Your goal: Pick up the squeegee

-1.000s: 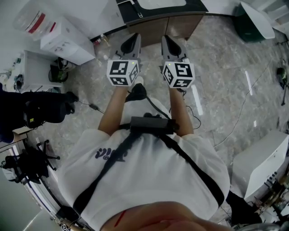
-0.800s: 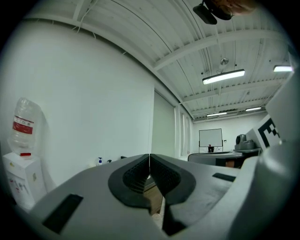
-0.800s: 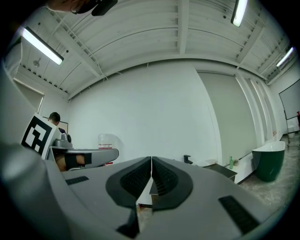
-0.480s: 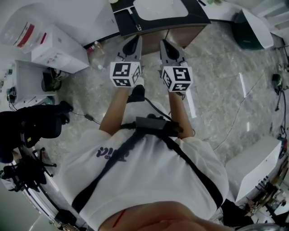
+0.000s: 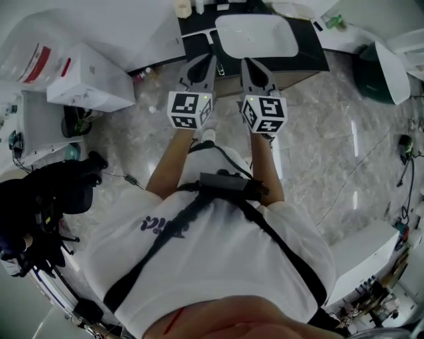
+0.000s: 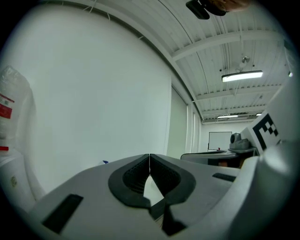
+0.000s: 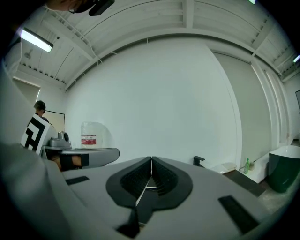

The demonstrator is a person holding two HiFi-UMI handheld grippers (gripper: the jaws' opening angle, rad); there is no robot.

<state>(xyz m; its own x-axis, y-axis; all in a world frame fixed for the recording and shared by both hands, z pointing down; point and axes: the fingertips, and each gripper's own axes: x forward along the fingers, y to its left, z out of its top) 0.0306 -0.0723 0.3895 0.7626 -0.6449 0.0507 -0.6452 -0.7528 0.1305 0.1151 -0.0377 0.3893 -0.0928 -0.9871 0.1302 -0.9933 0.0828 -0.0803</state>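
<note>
Nearest, left gripper and right gripper sit side by side out in front of my chest. Both are clenched on nothing, pads tip to tip in each gripper view. Just beyond them is the dark rectangular counter top with a white oval ceramic basin. There are small pale bottles at its far edge and a small green bottle further right. I can't find the squeegee in any view; my guess is on or by that counter. Step in hand is the approach. To do it well: tip one gripper down so its camera sees the counter, spot the handle first, spread the jaws before reaching, come in square across the handle, other gripper clear.
</note>
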